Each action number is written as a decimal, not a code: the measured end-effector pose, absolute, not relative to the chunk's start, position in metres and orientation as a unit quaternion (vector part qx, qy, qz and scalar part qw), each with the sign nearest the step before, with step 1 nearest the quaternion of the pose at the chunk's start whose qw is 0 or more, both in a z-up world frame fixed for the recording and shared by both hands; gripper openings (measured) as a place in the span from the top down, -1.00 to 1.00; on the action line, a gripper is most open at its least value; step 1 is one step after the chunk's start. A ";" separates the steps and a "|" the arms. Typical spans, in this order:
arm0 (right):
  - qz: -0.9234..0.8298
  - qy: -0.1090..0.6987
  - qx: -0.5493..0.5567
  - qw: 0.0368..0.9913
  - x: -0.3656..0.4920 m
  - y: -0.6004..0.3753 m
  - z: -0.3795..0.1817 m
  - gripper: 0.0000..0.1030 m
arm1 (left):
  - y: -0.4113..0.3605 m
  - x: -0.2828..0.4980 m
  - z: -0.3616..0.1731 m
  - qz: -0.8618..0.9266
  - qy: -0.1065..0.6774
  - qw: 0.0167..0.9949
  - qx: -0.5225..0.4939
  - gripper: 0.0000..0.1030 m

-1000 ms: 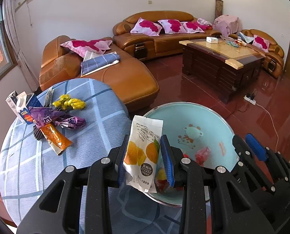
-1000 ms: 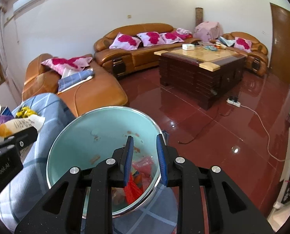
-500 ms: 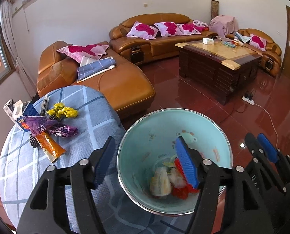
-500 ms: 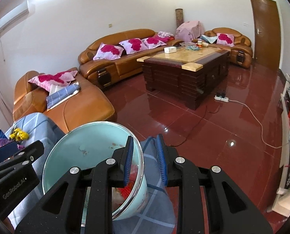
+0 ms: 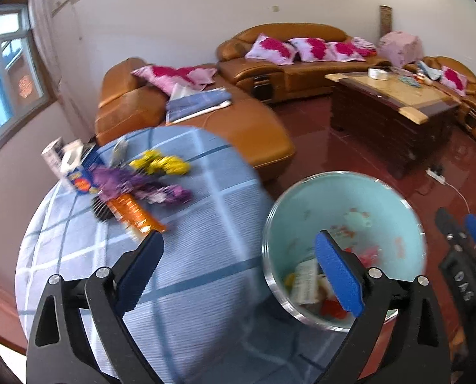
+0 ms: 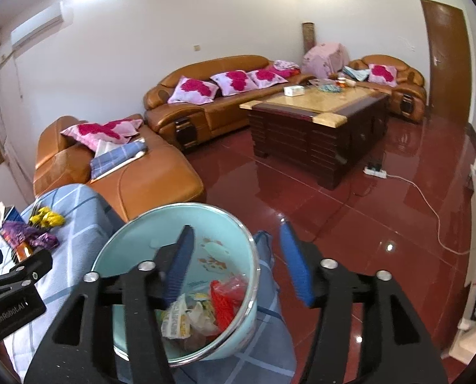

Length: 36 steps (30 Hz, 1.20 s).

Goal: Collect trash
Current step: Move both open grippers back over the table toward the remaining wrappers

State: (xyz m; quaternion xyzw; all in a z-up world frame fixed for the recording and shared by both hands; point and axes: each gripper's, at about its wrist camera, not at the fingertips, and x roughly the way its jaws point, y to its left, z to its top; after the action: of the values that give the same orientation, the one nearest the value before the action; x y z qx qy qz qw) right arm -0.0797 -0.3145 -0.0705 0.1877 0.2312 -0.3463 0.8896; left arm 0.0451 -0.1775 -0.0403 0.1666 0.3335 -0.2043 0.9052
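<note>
A light blue enamel basin (image 5: 398, 211) holding several wrappers sits at the right edge of a round table with a blue checked cloth (image 5: 190, 256). My left gripper (image 5: 241, 272) is open and empty above the cloth, left of the basin. An orange wrapper (image 5: 132, 212), purple wrappers (image 5: 135, 185) and a yellow wrapper (image 5: 161, 164) lie at the table's far left. In the right wrist view my right gripper (image 6: 238, 265) is open, its jaws astride the basin's (image 6: 135, 240) near rim. Trash (image 6: 202, 307) lies inside.
A blue and white carton (image 5: 74, 172) and a black comb (image 5: 100, 208) lie by the wrappers. Brown leather sofas (image 5: 206, 118) and a dark coffee table (image 6: 315, 128) stand beyond on a red floor. A power strip (image 6: 375, 171) lies on the floor.
My left gripper let the orange-print packet fall into the basin, opened wide and swung left over the cloth. My right gripper opened off the basin rim.
</note>
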 end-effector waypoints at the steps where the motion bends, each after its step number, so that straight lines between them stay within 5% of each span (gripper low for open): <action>1: -0.347 0.232 0.181 0.891 -0.078 -0.311 -0.071 -0.25 | -0.169 0.050 -0.042 -0.195 0.339 0.906 0.162 -0.81; 3: -0.357 0.228 0.163 0.891 -0.076 -0.303 -0.071 -0.46 | -0.152 0.057 -0.046 -0.178 0.346 0.908 0.155 -0.81; 10: -0.346 0.237 0.135 0.898 -0.067 -0.282 -0.076 -0.54 | -0.110 0.074 -0.066 -0.147 0.365 0.907 0.149 -0.82; 23: -0.267 0.281 0.092 0.917 -0.022 -0.242 -0.076 -0.10 | -0.036 0.120 -0.091 -0.081 0.408 0.905 0.094 -0.80; 36: -0.233 0.300 0.078 0.922 0.014 -0.228 -0.072 -0.08 | -0.053 0.185 -0.082 -0.076 0.423 0.903 0.015 -0.54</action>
State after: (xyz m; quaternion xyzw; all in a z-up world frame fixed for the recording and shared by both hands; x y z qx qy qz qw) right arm 0.0136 -0.2277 -0.0724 0.0775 0.3001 -0.2335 0.9216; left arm 0.1850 -0.0526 -0.0818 0.0146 0.4229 -0.0758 0.9029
